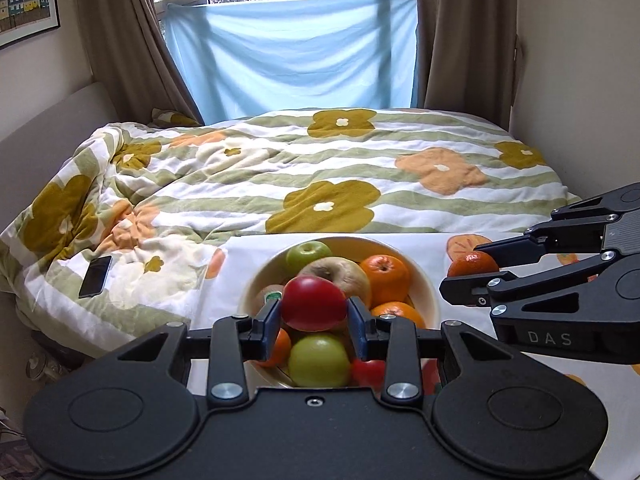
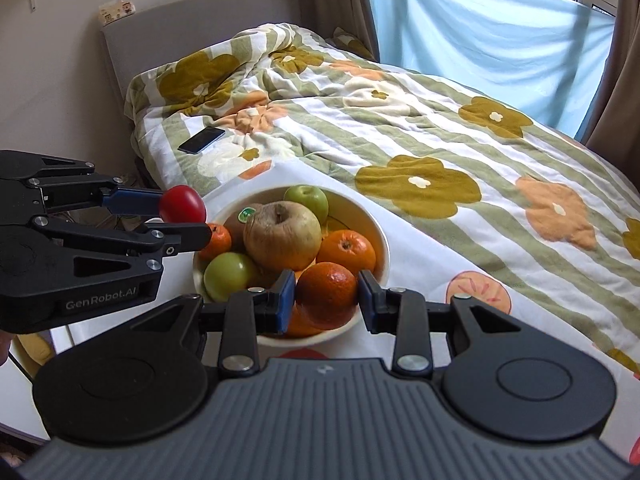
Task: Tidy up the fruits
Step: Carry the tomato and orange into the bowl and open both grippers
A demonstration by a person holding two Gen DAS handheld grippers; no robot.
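A cream bowl point(image 1: 430, 292) point(image 2: 380, 240) stands on a white cloth and holds green apples point(image 1: 308, 255), oranges point(image 1: 386, 274), a brownish apple point(image 2: 282, 234) and a kiwi point(image 2: 240, 220). My left gripper point(image 1: 314, 316) is shut on a red apple point(image 1: 314, 302) above the bowl's near side; the apple also shows in the right wrist view point(image 2: 183, 204). My right gripper point(image 2: 326, 300) is shut on an orange point(image 2: 326, 294) over the bowl's near right rim; it shows in the left wrist view point(image 1: 472, 266) right of the bowl.
The bowl stands on a white cloth point(image 2: 420, 264) printed with fruit slices, at the foot of a bed with a flowered quilt point(image 1: 320, 176). A phone point(image 1: 95, 276) lies on the quilt at the left. More red fruit point(image 1: 368, 372) lies beside the bowl.
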